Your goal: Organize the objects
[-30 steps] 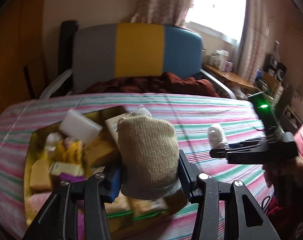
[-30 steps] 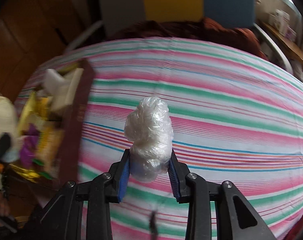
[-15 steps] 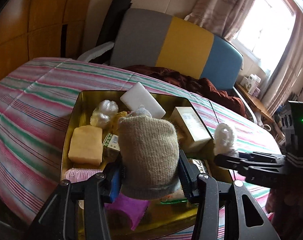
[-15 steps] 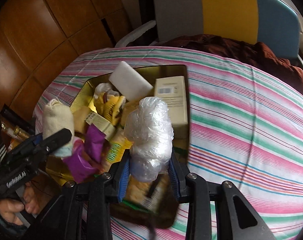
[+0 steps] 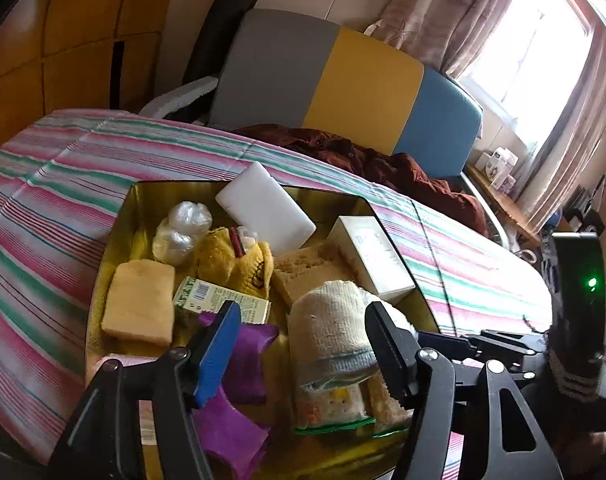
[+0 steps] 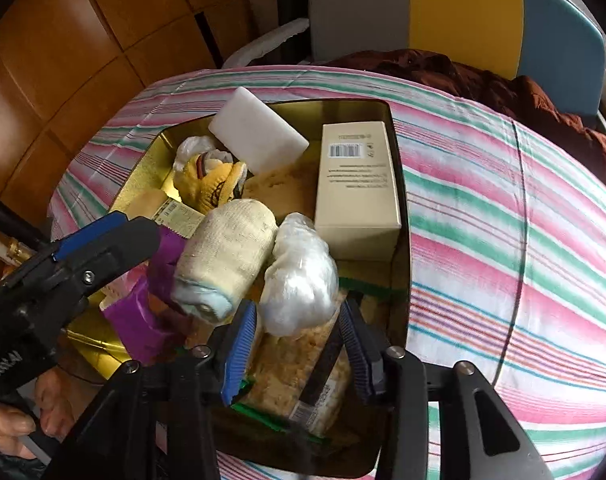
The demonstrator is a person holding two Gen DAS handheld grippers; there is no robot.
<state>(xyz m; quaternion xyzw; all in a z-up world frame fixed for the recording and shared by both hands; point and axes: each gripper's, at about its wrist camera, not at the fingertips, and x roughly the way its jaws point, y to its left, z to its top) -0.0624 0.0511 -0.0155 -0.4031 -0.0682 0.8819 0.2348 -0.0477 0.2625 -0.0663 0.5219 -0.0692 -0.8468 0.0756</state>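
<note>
Both grippers are over the gold tin [image 6: 387, 116] and both have their fingers spread. In the left wrist view the left gripper [image 5: 299, 344] fills the bottom of the frame, its blue pad on the left and black toothed pad on the right standing wide apart. The rolled beige sock [image 5: 331, 332] lies in the gap between them, resting on the pile in the tin; the right pad is just beside it, and whether they touch I cannot tell. Nothing is pinched.

Over to the right wrist view: the right gripper [image 6: 299, 340] sits at the bottom centre, fingers parted, and the white plastic bundle [image 6: 299, 276] rests just above the gap, leaning against the sock [image 6: 227, 256] to its left. The bundle sits on a clear packet of snacks [image 6: 299, 376] at the near end of the tin. The left gripper's blue-tipped finger pokes in from the left edge of this frame, with the person's hand [image 6: 35, 412] in the lower left corner.

The tin is crowded: a white block [image 6: 259, 136] at the far side, a cream box with a barcode [image 6: 359, 184] along the right wall, a yellow cloth [image 6: 211, 180] in the middle, a yellow sponge [image 5: 139, 304] at the left, purple wrapping [image 5: 247, 356] near the front. The tin sits on a striped cloth [image 6: 503, 216]; a grey, yellow and blue chair [image 5: 343, 80] stands behind.
</note>
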